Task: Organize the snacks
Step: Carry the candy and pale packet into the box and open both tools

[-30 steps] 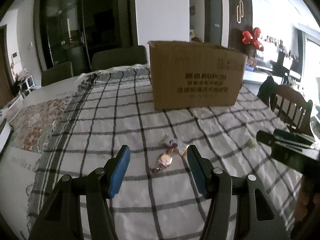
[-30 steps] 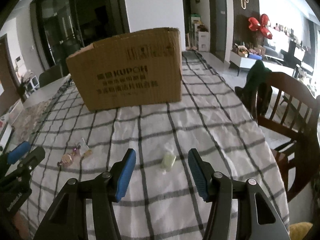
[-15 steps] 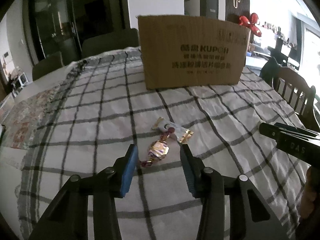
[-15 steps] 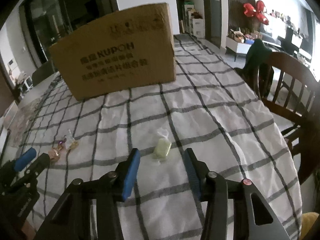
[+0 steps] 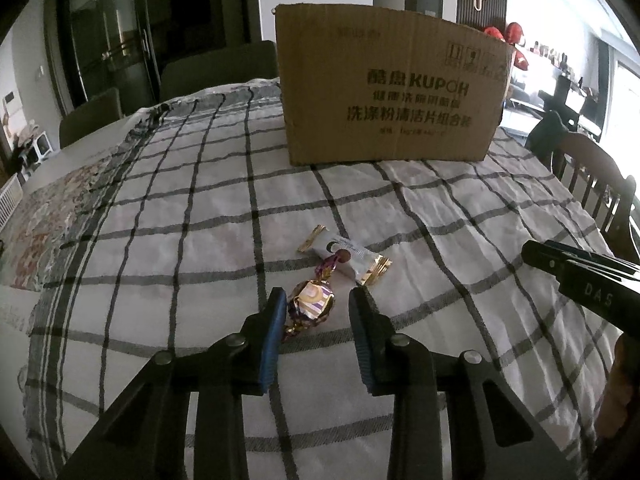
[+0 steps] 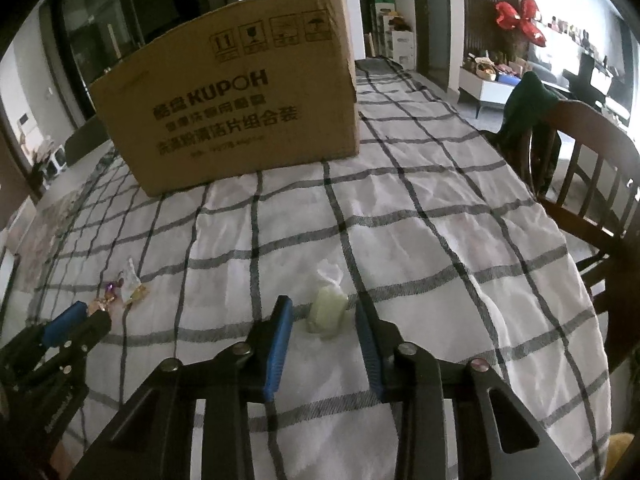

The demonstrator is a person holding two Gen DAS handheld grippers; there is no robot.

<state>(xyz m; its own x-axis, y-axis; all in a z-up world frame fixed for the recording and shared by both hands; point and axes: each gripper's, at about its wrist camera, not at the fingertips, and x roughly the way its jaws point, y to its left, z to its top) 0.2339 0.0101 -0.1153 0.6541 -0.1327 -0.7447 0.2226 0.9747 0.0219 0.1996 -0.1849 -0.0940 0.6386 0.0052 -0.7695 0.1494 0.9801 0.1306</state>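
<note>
Nothing was boxed yet. My left gripper (image 5: 316, 322) was closing its fingers around the foil candy (image 5: 311, 304), my right gripper (image 6: 323, 320) around the green candy (image 6: 326, 312); both lay ungripped on the worktop (image 5: 160, 240), well short of the box (image 5: 392, 92).

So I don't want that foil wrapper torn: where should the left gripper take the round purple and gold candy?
Grip the round purple and gold candy across its plump middle, not its twisted ends, which point toward and away from the left gripper. Come from above, one pad on each side, as the closing jaws already straddle it, clear of the white bar behind.
</note>
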